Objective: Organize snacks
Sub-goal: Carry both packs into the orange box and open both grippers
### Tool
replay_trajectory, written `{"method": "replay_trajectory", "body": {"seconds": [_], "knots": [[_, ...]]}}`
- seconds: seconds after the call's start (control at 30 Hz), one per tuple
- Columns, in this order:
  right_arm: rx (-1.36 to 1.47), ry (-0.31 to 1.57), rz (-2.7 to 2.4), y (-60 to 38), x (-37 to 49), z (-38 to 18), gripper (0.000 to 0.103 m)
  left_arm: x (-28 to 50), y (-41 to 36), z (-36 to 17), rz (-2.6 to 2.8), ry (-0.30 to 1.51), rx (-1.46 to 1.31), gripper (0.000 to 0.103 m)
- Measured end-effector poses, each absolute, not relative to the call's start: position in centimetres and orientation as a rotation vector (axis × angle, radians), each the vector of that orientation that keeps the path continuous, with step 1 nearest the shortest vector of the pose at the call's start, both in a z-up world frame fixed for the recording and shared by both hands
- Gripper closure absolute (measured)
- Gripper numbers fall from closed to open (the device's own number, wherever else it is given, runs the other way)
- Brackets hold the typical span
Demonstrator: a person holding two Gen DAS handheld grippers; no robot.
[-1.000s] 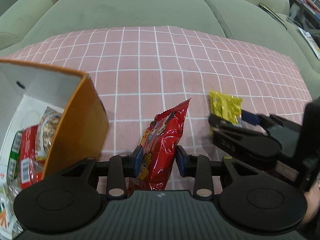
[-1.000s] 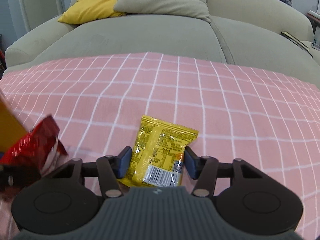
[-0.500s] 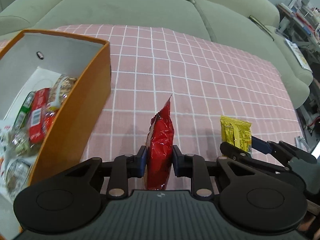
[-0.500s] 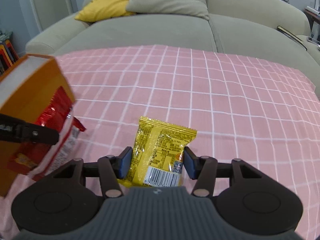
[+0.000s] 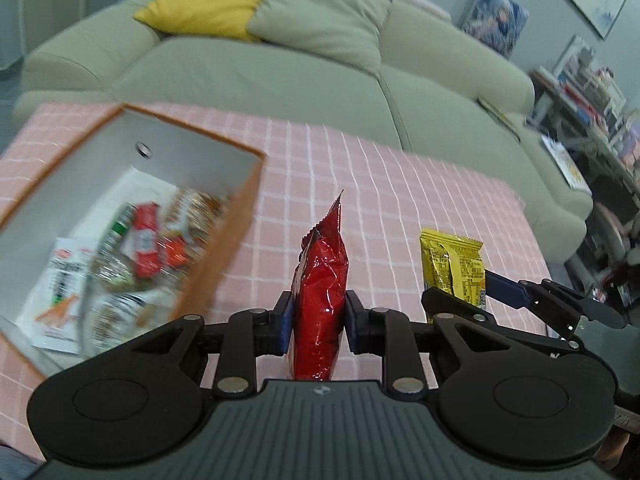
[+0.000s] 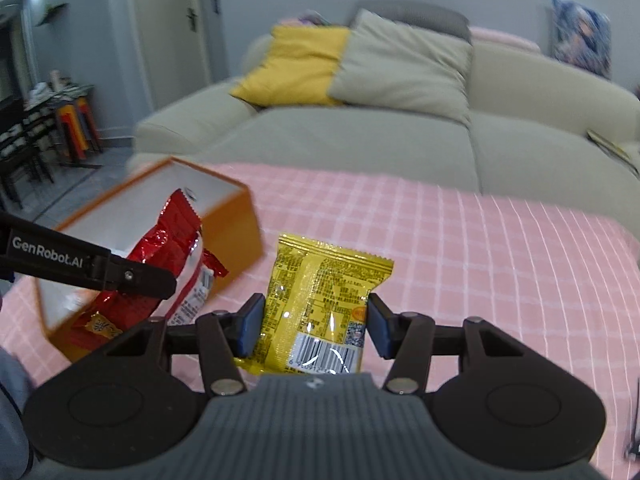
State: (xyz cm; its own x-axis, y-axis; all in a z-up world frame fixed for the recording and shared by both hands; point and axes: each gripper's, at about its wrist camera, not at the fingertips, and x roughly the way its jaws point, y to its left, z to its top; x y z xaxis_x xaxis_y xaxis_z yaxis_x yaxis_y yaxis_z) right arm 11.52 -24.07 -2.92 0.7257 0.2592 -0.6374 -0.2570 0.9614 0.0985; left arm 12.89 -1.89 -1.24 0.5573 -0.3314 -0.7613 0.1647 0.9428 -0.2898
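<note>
Orange cardboard forms the outside of the open box (image 5: 224, 256) at the far left, white within, standing on the pink checked cloth (image 5: 400, 200) that covers the table. Inside it lies a jumble of snack packets (image 5: 132, 256), blurred, among them a white one with orange print and a red one. Just right of the box, the left gripper (image 5: 316, 316) clamps the red snack bag (image 5: 320, 292) edge-on between its blue pads, the bag standing upright with its crimped top pointing away from the camera, lifted clear of the cloth and still outside the box. In the right wrist view the same red snack bag (image 6: 160, 264) hangs in front of the box's near corner, held by the left gripper (image 6: 132, 280), whose black arm bears white lettering. Further right, the right gripper (image 6: 312, 324) pinches the yellow snack packet (image 6: 320, 304) by its sides near the barcode end, back face to the camera, raised above the cloth; from the left wrist view that yellow snack packet (image 5: 452, 268) sits upright beside the red bag, gripped by the right gripper (image 5: 460, 300). Behind the table stretches a pale green sofa (image 6: 360, 136) carrying a yellow cushion (image 6: 296, 68) and a grey-green cushion (image 6: 404, 64) side by side.
</note>
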Motion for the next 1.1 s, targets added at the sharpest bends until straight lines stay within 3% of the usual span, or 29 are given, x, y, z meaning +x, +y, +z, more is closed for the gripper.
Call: {"method": "replay_trajectory", "body": {"seconds": [0.47,1.1], "knots": [[-0.114,0.638,0.547,-13.1,17.0,1.9,0.051,17.1,8.3,3.5,-0.179,0.822,-0.165,0.075],[-0.378,0.914,0.606,-1.0,29.5,-7.7,0.051,26.5,11.9,-6.8,-0.121,1.049,-0.071,0.075]]}}
